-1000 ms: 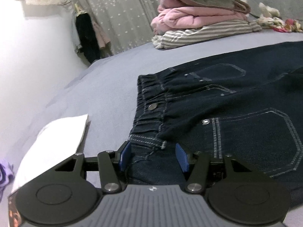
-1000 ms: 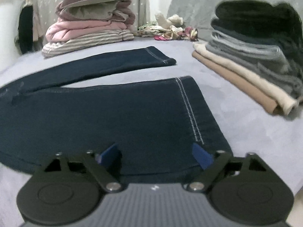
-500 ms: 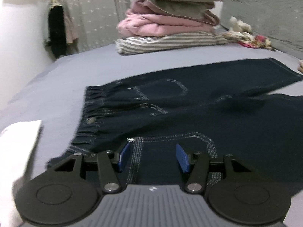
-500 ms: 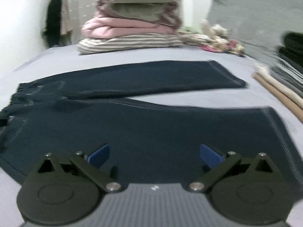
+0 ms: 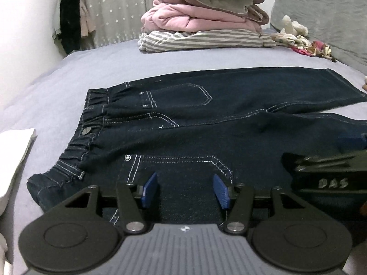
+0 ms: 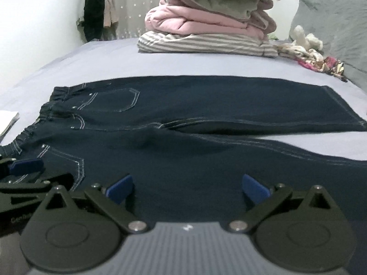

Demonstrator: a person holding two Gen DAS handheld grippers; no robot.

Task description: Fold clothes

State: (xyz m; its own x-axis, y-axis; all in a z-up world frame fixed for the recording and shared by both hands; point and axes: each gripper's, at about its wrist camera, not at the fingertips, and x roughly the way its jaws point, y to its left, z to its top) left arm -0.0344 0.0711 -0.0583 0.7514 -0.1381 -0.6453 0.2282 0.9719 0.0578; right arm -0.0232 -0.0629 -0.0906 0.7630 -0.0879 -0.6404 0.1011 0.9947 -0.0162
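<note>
White folded cloth sits at far left on the bed, just clear of the waistband, prob. parked there so it's out of yr work area.

Next over, the jeans lie flat across the bed w/ elastic waistband to the left, back pockets up, legs running off to the right. Legs are splayed in a narrow V, sheet showing between them, so the lengthwise fold isn't done yet; flat + spread makes that fold easy to line up.

Yr left gripper hovers over the near back pocket, jaws about half apart, nothing between the pads. No grip on the denim.

Yr right gripper is just beside it, over the near thigh, jaws wide, also empty. In the left view its black body shows at the right edge; in the right view the left one's blue pad pokes in at lower left.

My read: both are bunched on the near edge b/c that's the side to lift and carry over onto the far leg. You'd want them spread further apart before pinching, else the hem end drags.

Behind: stacked bedding, grey pillow, well clear.
</note>
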